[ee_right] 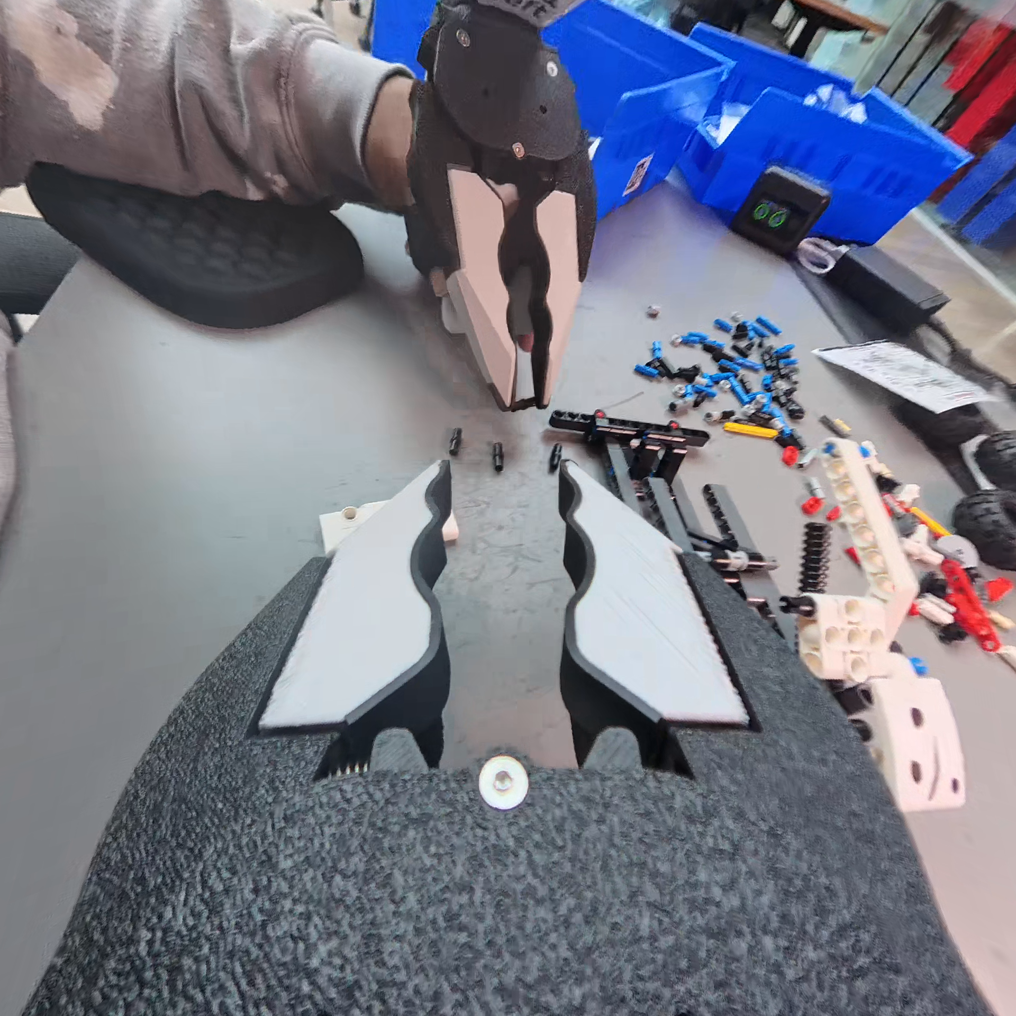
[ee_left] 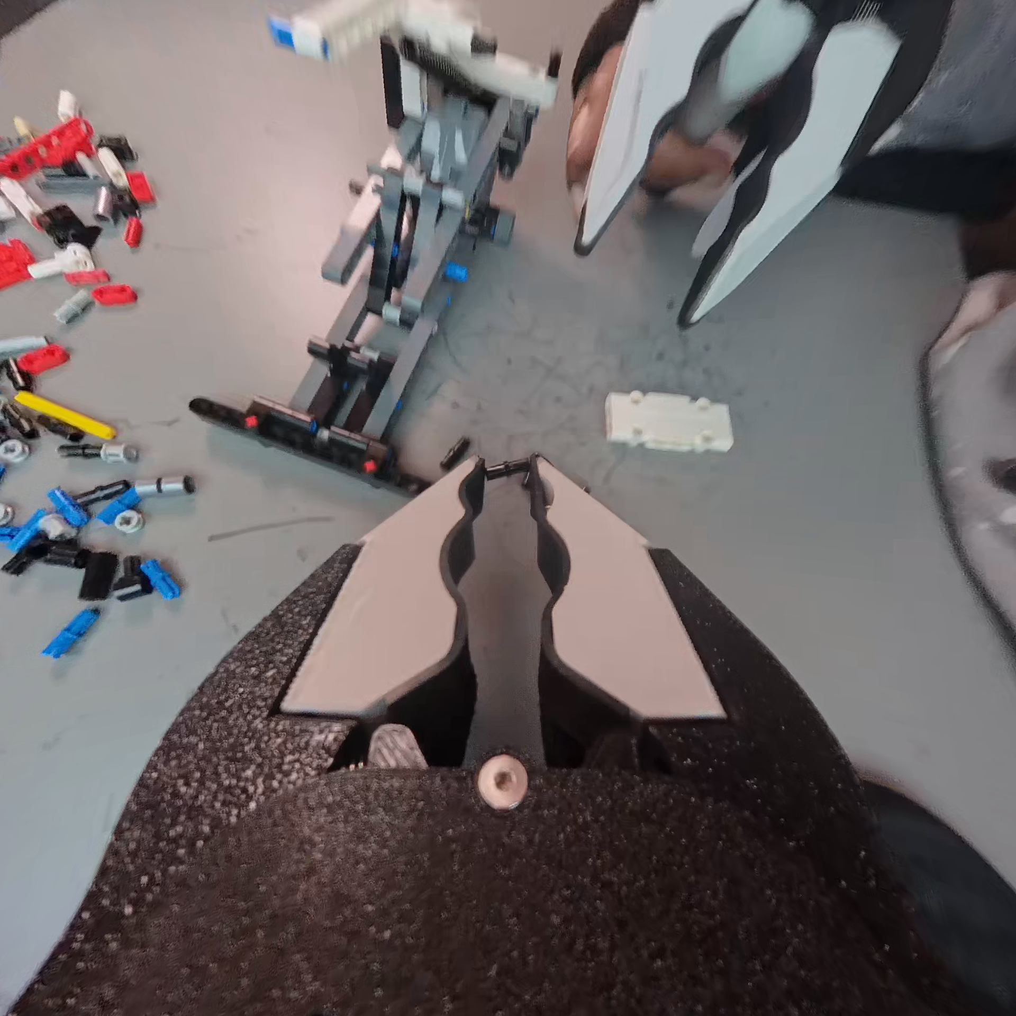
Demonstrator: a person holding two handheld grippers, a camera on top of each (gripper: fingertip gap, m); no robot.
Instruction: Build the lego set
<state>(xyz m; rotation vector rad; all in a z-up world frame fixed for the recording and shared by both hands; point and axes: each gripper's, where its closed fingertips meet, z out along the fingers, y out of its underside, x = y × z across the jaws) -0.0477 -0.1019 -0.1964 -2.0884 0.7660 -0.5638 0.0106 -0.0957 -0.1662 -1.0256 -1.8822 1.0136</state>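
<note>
1. Left gripper (ee_left: 508,470): jaws nearly closed, pinching a small black pin (ee_left: 506,469) crosswise at the tips.
2. Right gripper (ee_right: 504,467): jaws wide apart, holding nothing.
3. Lego chassis (ee_left: 396,264): on the grey table (ee_left: 714,605), at 11 o'clock from the left gripper tips.
4. White panel (ee_left: 668,422): at 2 o'clock.

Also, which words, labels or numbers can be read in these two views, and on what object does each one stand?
None can be read clearly, so nothing is quoted.
Sticker on a blue bin: too small and blurred.
Printed sheet: print too small to read.
Black device with green lit signs: blurred.
Left wrist view: no writing visible.
</note>
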